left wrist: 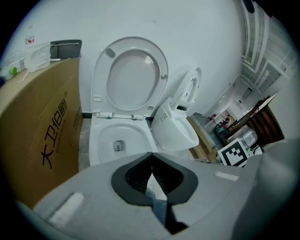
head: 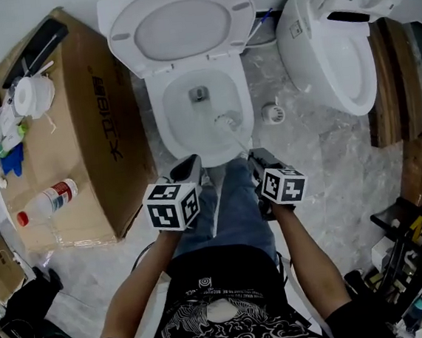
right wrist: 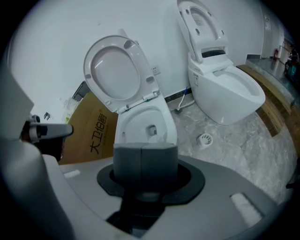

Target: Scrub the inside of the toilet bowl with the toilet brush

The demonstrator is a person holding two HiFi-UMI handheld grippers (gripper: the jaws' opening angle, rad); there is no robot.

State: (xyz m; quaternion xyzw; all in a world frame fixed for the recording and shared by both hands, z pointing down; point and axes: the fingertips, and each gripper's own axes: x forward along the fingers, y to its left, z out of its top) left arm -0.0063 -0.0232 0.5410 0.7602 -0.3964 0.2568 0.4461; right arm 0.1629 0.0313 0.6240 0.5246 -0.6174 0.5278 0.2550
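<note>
Head view shows the toilet brush (head: 226, 121) down in the toilet bowl (head: 162, 123), its handle clamped in the right gripper (head: 255, 156) jaws. The left gripper (head: 189, 164) jaws are together, empty. Scrubbing seems under way, unfinished.

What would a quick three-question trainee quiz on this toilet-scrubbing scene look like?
1. True or false: the toilet lid is raised.
2. Which tongs hold the toilet brush? A left, B right.
3. Fill in: the cardboard box stands on the person's ___ side of the toilet bowl.
Key: 1 true. 2 B, the right tongs, shut on its handle. 3 left.
</note>
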